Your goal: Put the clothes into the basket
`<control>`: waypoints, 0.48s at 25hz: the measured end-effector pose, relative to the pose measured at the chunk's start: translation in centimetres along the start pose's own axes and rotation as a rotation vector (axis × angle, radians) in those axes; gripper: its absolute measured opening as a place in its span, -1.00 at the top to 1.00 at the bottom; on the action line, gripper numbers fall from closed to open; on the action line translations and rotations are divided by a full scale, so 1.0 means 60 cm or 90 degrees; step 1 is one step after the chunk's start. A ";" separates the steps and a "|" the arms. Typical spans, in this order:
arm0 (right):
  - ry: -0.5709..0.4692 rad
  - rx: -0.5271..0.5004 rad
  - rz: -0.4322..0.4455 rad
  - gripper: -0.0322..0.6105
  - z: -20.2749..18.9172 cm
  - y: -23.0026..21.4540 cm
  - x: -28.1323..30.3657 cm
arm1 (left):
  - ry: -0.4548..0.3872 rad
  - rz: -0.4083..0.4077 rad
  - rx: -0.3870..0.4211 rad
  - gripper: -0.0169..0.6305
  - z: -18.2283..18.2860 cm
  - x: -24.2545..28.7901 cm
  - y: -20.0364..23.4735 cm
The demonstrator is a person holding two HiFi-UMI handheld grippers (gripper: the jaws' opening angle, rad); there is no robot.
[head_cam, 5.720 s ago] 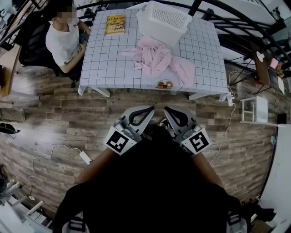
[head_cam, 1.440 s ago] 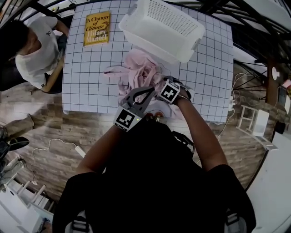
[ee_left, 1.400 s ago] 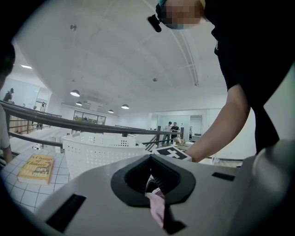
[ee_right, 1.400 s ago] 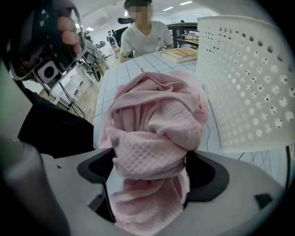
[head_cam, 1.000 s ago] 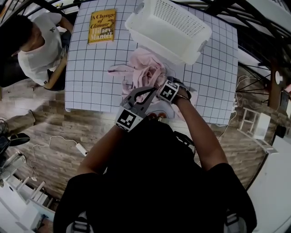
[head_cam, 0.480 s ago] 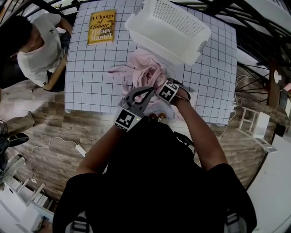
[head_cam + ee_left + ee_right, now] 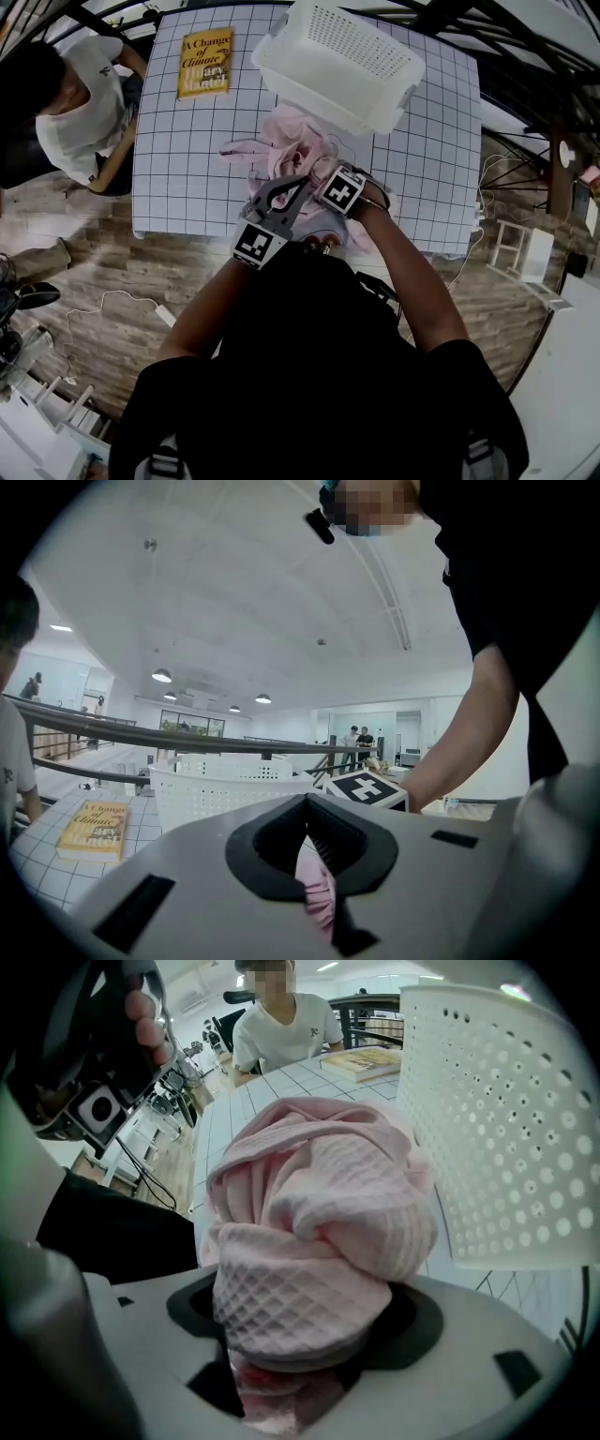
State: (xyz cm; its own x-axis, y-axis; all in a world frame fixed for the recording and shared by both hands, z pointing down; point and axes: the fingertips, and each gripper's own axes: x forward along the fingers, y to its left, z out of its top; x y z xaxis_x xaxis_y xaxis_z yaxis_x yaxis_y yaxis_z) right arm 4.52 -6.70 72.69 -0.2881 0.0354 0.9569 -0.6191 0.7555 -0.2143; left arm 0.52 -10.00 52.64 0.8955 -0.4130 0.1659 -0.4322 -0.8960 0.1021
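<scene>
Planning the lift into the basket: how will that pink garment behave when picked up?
Probably floppy: the pink garment sits bunched in soft folds, so it should sag. Likely light, given its soft waffle knit. Part of it sprawls over the table and may trail against the basket.

The desk (image 7: pixel 178 159), covered in a white cloth ruled with black squares, carries a yellow book (image 7: pixel 203 63) near its far left corner and a white perforated basket (image 7: pixel 319 94) at the far edge. Pink clothes (image 7: pixel 291 145) are heaped just in front of the basket, possibly touching it.
</scene>
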 end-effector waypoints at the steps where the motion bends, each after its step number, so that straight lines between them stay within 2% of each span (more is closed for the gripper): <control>1: 0.000 0.001 0.001 -0.31 -0.001 0.002 -0.003 | -0.001 0.002 0.001 0.94 0.002 0.000 0.001; 12: -0.009 -0.007 0.023 -0.31 0.007 0.021 -0.064 | -0.008 0.014 0.013 0.94 0.023 0.004 0.006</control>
State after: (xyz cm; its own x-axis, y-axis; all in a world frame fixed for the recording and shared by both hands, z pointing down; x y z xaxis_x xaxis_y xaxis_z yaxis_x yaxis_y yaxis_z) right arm 4.53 -6.16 68.66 -0.3209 0.0531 0.9456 -0.6005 0.7607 -0.2464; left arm 0.73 -10.67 51.36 0.8872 -0.4342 0.1563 -0.4494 -0.8898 0.0788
